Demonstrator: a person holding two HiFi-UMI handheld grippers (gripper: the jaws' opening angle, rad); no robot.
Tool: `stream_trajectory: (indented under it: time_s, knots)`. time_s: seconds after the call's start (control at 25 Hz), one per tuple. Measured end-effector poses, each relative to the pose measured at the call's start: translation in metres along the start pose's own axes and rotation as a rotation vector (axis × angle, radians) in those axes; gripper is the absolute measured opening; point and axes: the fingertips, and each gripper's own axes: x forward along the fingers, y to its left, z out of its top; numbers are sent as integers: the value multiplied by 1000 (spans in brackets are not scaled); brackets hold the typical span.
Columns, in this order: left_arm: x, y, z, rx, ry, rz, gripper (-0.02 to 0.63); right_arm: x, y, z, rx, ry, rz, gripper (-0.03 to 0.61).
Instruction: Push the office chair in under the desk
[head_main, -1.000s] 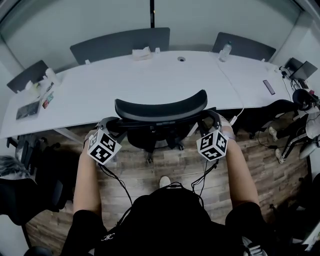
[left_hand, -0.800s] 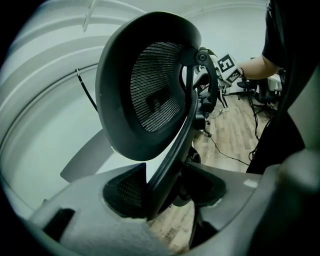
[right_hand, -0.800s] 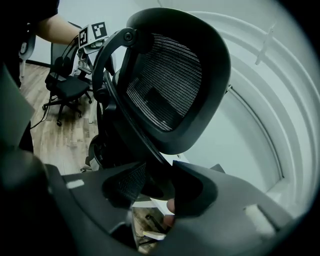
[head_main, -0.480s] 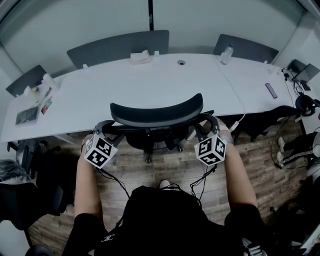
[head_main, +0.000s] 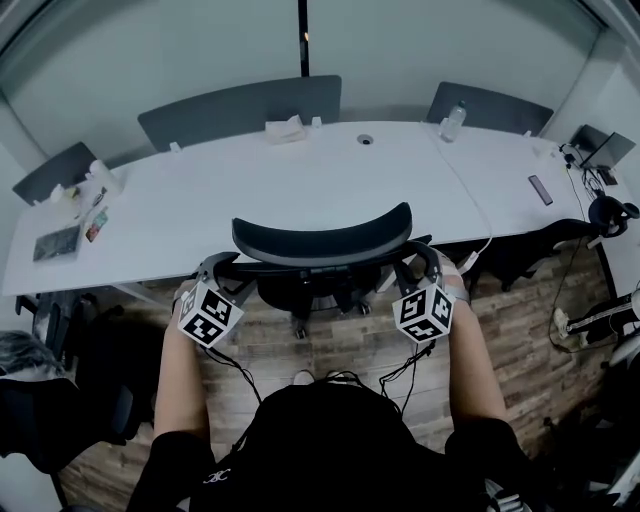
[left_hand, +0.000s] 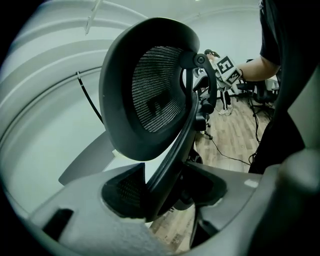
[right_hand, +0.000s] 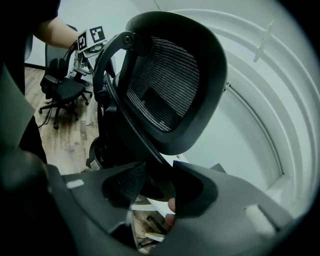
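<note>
My left gripper (head_main: 218, 270) has its jaws spread loosely around the chair (head_main: 320, 235) back's frame. The right gripper (head_main: 420, 262) is clamped on the other side, with the chair up against the desk (head_main: 300, 170).

Black mesh office chair (head_main: 320, 235), white desk (head_main: 250, 190), brown wood-plank floor (head_main: 520, 340).

In the head view, the curved top rail of the office chair (head_main: 320, 238) hid its seat and part of the near edge of the desk (head_main: 250, 185). Small items (head_main: 62, 240) at the desk's left end and a slim dark thing (head_main: 541, 189) near its right end were too small to name. The person's torso (head_main: 330, 450) was cut by the bottom edge. Between the jaws of the left gripper (left_hand: 167, 200), shadow left it unclear whether the pads pressed on the chair's frame bar
</note>
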Motion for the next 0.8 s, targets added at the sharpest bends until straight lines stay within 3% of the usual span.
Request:
stream_trajectory:
  time_s: [0.12,0.2,0.28,0.36,0.4,0.44,0.6,0.8]
  knots:
    - [-2,0,3,-10,-41,7,239,-4,0,2,-10,-16,-20,175]
    - [-13,1,11,-91,-136,6,241,-12,-2,5,42,-64,-50,156]
    - [-33,8,23,-222,-265,21,182,-26,-9,9,153,-124,-92,123]
    - [-55,21,31,-353,-380,78,88,-40,-20,14,299,-183,-136,42]
    - [-63,28,34,-409,-418,111,20,-47,-25,18,375,-214,-153,8]
    - [-70,33,37,-461,-443,133,8,-54,-30,23,442,-246,-165,8]
    - [-84,43,48,-633,-491,173,9,-78,-44,48,654,-382,-204,7]
    - [-90,38,53,-641,-423,341,9,-95,-58,48,1026,-423,-287,6]
